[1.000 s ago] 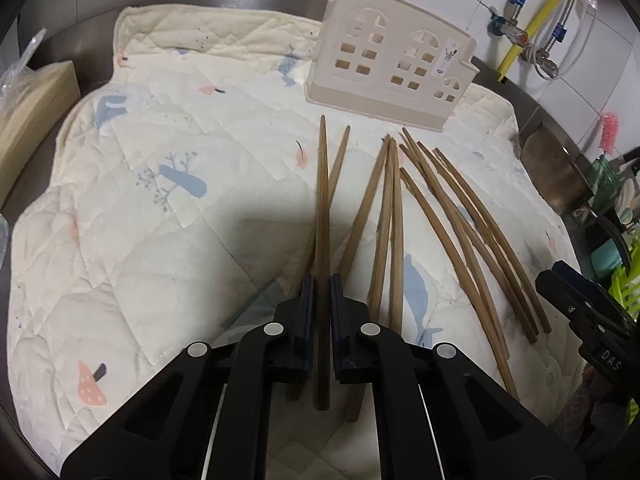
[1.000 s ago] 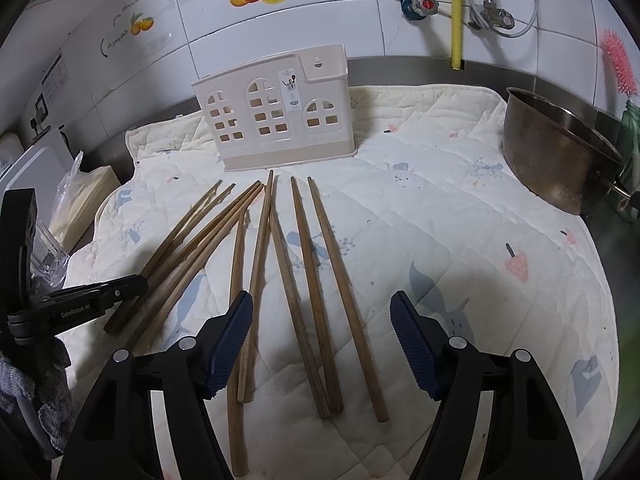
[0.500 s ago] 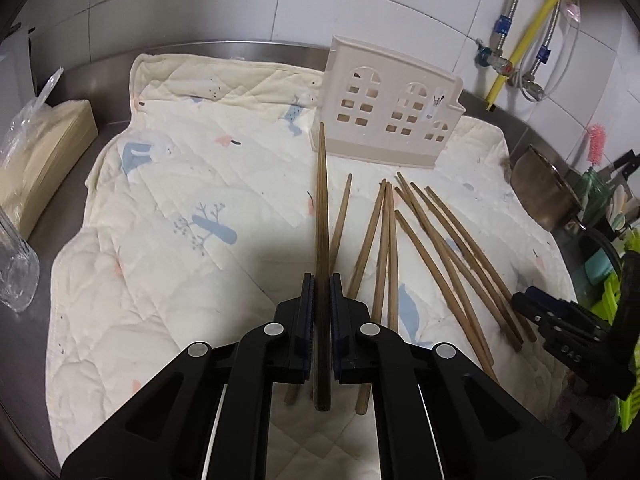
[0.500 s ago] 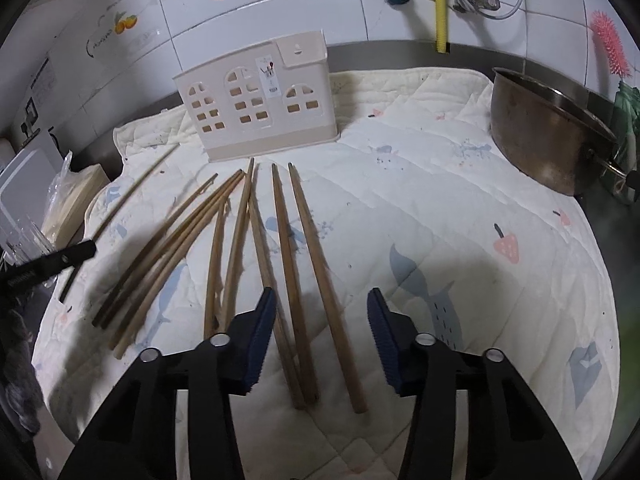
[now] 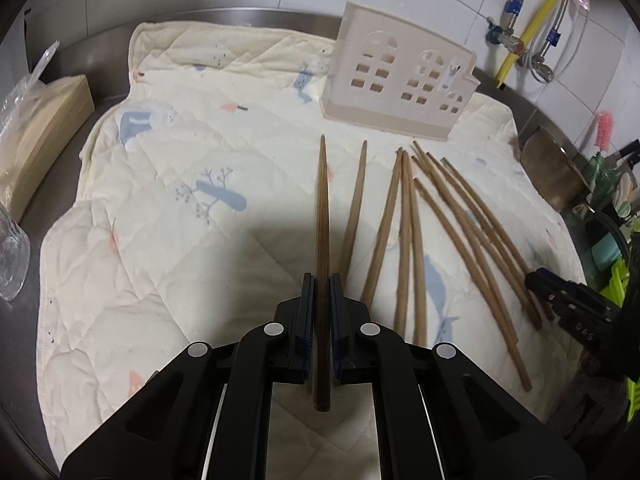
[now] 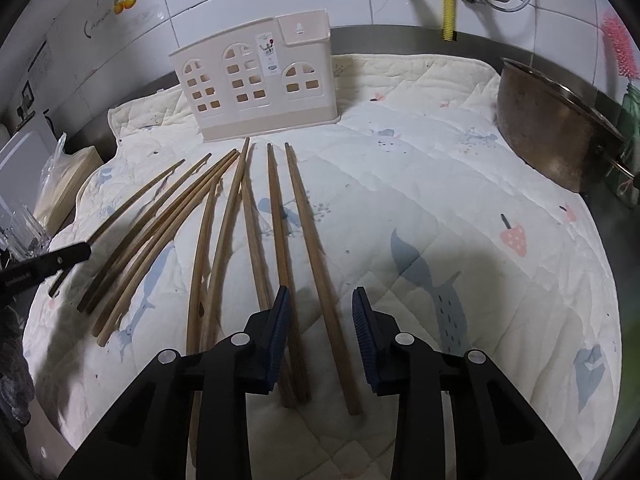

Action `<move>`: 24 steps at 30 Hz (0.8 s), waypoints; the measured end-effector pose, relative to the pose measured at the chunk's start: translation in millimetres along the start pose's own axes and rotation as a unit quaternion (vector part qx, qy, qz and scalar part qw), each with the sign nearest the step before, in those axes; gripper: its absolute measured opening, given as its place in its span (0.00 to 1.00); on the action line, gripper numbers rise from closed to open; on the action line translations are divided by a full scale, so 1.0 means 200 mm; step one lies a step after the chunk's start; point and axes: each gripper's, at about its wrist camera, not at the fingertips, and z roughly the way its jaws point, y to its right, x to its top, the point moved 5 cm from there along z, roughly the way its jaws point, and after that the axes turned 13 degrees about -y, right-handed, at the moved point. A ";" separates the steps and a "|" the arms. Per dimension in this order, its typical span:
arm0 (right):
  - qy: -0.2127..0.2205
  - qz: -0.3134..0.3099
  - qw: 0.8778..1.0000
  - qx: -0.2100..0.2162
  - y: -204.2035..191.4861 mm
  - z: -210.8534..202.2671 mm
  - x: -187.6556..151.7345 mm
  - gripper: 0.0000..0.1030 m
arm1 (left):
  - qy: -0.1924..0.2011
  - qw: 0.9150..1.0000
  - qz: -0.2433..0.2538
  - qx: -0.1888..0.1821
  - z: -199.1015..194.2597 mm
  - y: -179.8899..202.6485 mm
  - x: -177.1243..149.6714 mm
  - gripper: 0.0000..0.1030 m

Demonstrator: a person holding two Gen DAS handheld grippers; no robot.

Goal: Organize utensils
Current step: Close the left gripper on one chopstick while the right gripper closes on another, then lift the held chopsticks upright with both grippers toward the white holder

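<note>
Keep the wooden chopstick (image 5: 322,216), clamped level in the left gripper (image 5: 321,312) above the quilted mat (image 5: 160,184), tip-first toward the cream utensil holder (image 5: 400,88) at the mat's far edge, right gripper (image 6: 320,332) gaping over the rightmost chopstick (image 6: 316,264)

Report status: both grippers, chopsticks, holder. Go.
Left gripper shut on one chopstick, tip toward the holder. Right gripper open, straddling the rightmost chopstick on the mat. Nothing blocking the holder.
</note>
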 end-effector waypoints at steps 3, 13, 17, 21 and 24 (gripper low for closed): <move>-0.001 0.003 1.000 -0.003 0.01 0.00 0.00 0.30 | -0.004 1.000 0.000 -0.003 0.02 -0.01 0.00 0.06; -0.011 -0.014 1.000 -0.025 0.00 0.03 0.00 0.23 | -0.017 1.000 -0.001 -0.002 0.10 -0.03 -0.02 0.07; -0.012 -0.030 0.998 -0.046 -0.02 0.04 -0.01 0.22 | -0.018 1.000 0.002 -0.001 0.10 -0.03 -0.03 0.08; -0.010 -0.042 0.997 -0.060 -0.04 0.04 -0.01 0.13 | -0.014 1.000 0.011 0.007 0.10 -0.02 -0.04 0.08; -0.010 -0.046 0.997 -0.063 -0.04 0.04 -0.01 0.08 | -0.012 1.000 0.011 0.004 0.10 -0.02 -0.04 0.08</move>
